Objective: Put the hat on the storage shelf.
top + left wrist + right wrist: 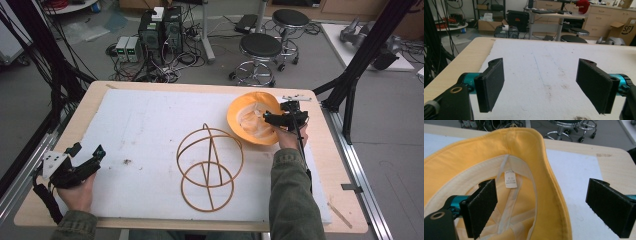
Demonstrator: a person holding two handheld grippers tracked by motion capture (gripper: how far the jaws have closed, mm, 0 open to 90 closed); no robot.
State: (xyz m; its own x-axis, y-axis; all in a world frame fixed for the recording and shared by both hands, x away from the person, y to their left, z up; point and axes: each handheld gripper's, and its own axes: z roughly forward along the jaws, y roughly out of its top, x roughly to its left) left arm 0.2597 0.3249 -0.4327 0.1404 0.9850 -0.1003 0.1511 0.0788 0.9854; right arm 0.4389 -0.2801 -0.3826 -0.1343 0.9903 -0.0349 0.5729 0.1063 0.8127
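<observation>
The yellow hat point(252, 117) lies upside down on the surface, just right of and beyond the wooden hoop stand point(210, 167), its hollow facing up. The right gripper point(285, 119) straddles its near-right brim, jaws spread, one inside the crown. The left gripper point(80, 160), well left of the stand, is released.

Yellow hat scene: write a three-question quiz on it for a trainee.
1. True or false: the right gripper is shut on the yellow hat.
2. Which way up does the hat lie? A) crown up B) inside up
3. What stands on the white mat between the left gripper and the hat?

Key: 1 false, its jaws straddle the brim, open. 2 B. 3 the wooden ring stand.
</observation>
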